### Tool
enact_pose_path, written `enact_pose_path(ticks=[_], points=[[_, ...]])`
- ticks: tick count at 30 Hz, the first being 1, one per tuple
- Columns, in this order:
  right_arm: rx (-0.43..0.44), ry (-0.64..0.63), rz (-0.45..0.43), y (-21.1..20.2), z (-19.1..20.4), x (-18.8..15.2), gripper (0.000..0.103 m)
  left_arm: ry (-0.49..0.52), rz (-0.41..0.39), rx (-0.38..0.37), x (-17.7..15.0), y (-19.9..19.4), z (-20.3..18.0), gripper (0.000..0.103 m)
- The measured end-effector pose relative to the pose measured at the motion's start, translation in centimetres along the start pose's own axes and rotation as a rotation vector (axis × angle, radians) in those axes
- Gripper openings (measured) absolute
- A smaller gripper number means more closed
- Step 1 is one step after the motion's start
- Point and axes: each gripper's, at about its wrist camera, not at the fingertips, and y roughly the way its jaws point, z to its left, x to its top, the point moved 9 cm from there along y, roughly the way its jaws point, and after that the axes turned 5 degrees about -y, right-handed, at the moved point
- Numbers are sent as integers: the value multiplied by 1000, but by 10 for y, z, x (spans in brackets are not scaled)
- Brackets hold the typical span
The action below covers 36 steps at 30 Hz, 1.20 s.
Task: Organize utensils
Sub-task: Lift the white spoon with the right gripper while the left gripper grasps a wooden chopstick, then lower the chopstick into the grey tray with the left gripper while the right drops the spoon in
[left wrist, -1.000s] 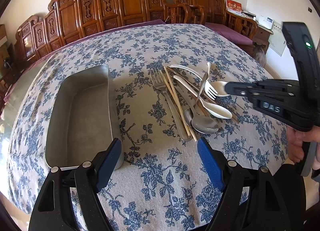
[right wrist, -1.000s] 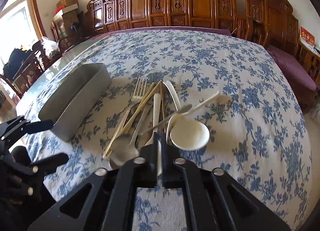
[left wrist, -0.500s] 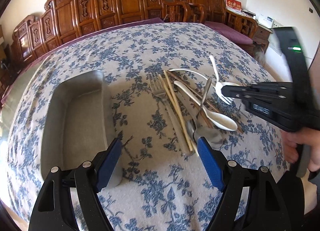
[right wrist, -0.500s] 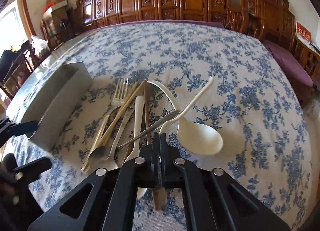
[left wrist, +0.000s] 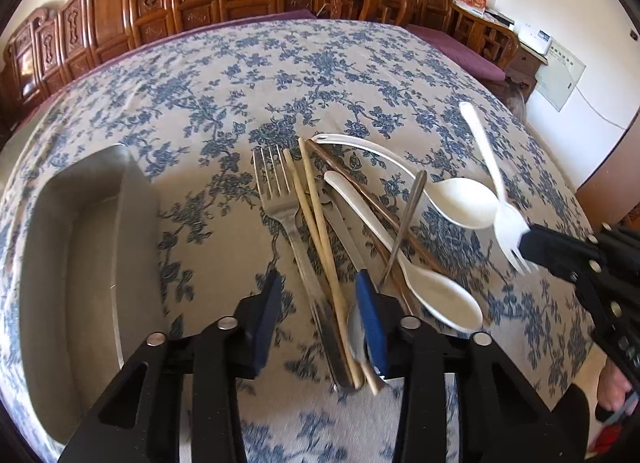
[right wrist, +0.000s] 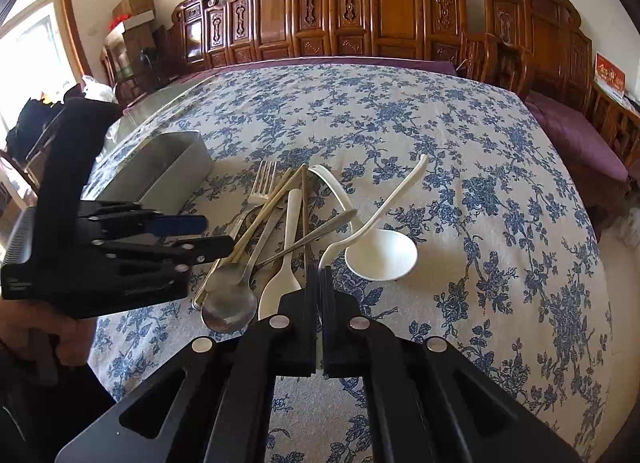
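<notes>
A pile of utensils lies mid-table: a metal fork [left wrist: 280,199], pale chopsticks [left wrist: 320,231], dark chopsticks, a metal spoon [right wrist: 228,303], a white spoon [left wrist: 436,295] and a white ladle [left wrist: 464,203]. My right gripper [right wrist: 320,275] is shut on the tined end of a white plastic fork [right wrist: 384,211] and holds it lifted above the ladle [right wrist: 380,259]; this fork also shows in the left wrist view [left wrist: 492,183]. My left gripper [left wrist: 320,311] is open, low over the near ends of the metal fork and chopsticks. An empty metal tray [left wrist: 72,263] lies at the left.
The blue floral tablecloth [left wrist: 280,75] covers the whole table. Carved wooden chairs [right wrist: 380,15] line the far side. The table's near edge runs close under both grippers. The right side of the cloth [right wrist: 520,223] holds nothing.
My right gripper has lifted the white plastic fork out of the pile. My left gripper has moved right, from beside the tray to over the utensil ends, and its fingers stand closer together.
</notes>
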Motion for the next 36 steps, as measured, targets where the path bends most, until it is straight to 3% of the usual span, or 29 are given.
enact_pose_path(ticks=[4,11,24,36], points=[[-1,3,-4,-2,-1,1,2,4,31,6,2,15,-1,25],[-1,6,-7,-3,-2,1,2,-10,31,14,1,14,5,4],[23,-51,-51,-19,25,17,2,-8,-38,5,2,-34,15,4],[59,-92,-75,-27,69,34,2,-20,-123,20,4,-87,60,4]])
